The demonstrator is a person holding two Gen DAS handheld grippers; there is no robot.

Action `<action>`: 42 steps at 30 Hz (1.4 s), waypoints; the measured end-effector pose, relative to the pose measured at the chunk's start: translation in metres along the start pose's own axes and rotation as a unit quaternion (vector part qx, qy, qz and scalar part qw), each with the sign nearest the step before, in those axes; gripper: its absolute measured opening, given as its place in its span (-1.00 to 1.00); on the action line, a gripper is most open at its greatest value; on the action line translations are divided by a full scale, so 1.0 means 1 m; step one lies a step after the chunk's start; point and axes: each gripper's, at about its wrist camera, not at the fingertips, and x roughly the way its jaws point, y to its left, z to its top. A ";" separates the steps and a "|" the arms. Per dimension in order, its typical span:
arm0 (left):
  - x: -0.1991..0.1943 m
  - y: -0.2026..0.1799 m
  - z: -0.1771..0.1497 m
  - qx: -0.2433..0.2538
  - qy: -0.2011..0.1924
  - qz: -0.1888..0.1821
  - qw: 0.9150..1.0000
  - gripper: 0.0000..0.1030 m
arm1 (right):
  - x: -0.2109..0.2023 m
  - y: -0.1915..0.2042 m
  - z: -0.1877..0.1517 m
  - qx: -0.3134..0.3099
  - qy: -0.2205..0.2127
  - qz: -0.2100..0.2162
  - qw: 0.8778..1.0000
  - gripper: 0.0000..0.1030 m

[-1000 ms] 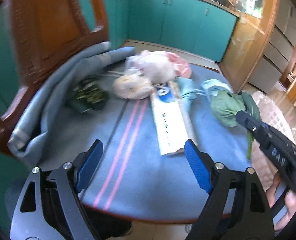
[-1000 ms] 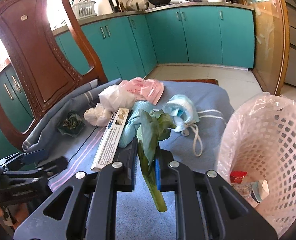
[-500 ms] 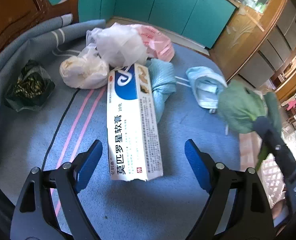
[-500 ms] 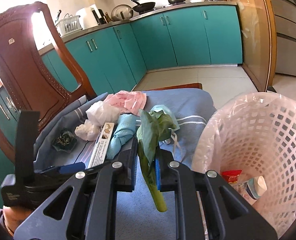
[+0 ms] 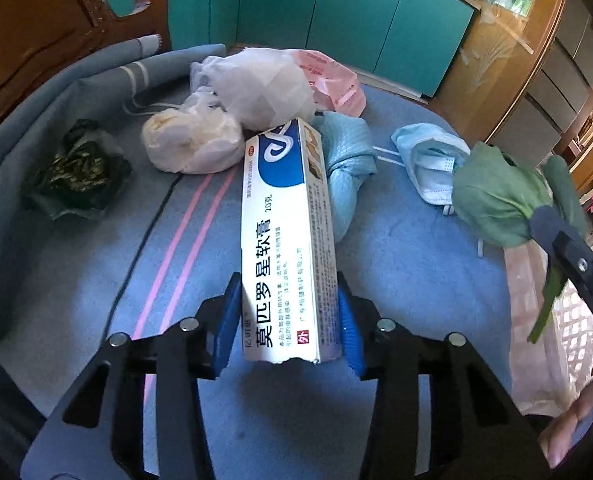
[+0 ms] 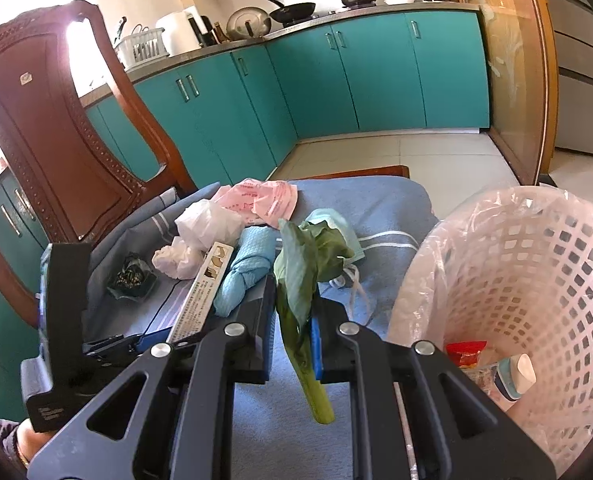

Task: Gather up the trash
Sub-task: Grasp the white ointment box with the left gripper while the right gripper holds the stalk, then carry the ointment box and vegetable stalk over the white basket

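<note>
Your left gripper [image 5: 290,320] has just been closing and its blue pads now clamp the near end of the ointment box [image 5: 286,236], which lies lengthwise on the blue cloth of the desk [image 5: 408,264]. Your right gripper [image 6: 294,336] is pinched together on the stem of a green leaf [image 6: 300,280], held up beside the lined white basket [image 6: 536,280]; a red wrapper [image 6: 466,352] sits inside it. On the desk past the box: white bag [image 5: 260,84], crumpled tissue bundle [image 5: 194,140], pink bag [image 5: 332,80], knotted blue cloth [image 5: 348,160], face mask [image 5: 428,160], dark wrapper [image 5: 76,168] off to the left
</note>
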 end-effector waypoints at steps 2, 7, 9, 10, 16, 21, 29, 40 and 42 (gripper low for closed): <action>-0.009 0.008 -0.005 -0.001 -0.011 0.006 1.000 -0.13 | 0.001 0.003 -0.002 -0.005 0.004 0.003 1.000 -0.71; -0.042 0.028 -0.018 0.001 -0.045 0.030 0.999 -0.13 | 0.005 0.013 -0.005 -0.021 0.017 0.016 1.000 -0.71; -0.057 0.036 -0.024 0.008 -0.064 0.044 0.997 -0.13 | 0.009 0.020 -0.009 -0.031 0.029 0.023 0.999 -0.71; -0.063 0.038 -0.026 0.013 -0.072 0.052 0.996 -0.13 | 0.011 0.024 -0.011 -0.037 0.035 0.026 0.998 -0.71; -0.061 0.036 -0.034 0.034 -0.062 0.061 0.996 -0.13 | 0.025 0.049 -0.025 -0.079 0.068 0.036 0.994 -0.71; -0.056 0.037 -0.041 0.035 -0.053 0.069 0.996 -0.13 | 0.027 0.047 -0.026 -0.075 0.071 0.033 0.994 -0.71; -0.081 0.032 -0.040 0.047 -0.096 0.089 0.990 -0.13 | 0.007 0.037 -0.016 -0.056 0.034 0.034 0.997 -0.71; -0.107 -0.005 -0.032 0.082 -0.129 0.053 0.987 -0.12 | -0.072 -0.043 0.012 0.041 -0.077 0.007 0.996 -0.71; -0.106 -0.017 -0.031 0.091 -0.129 0.039 0.987 -0.12 | -0.087 -0.067 0.013 0.063 -0.093 -0.019 0.994 -0.71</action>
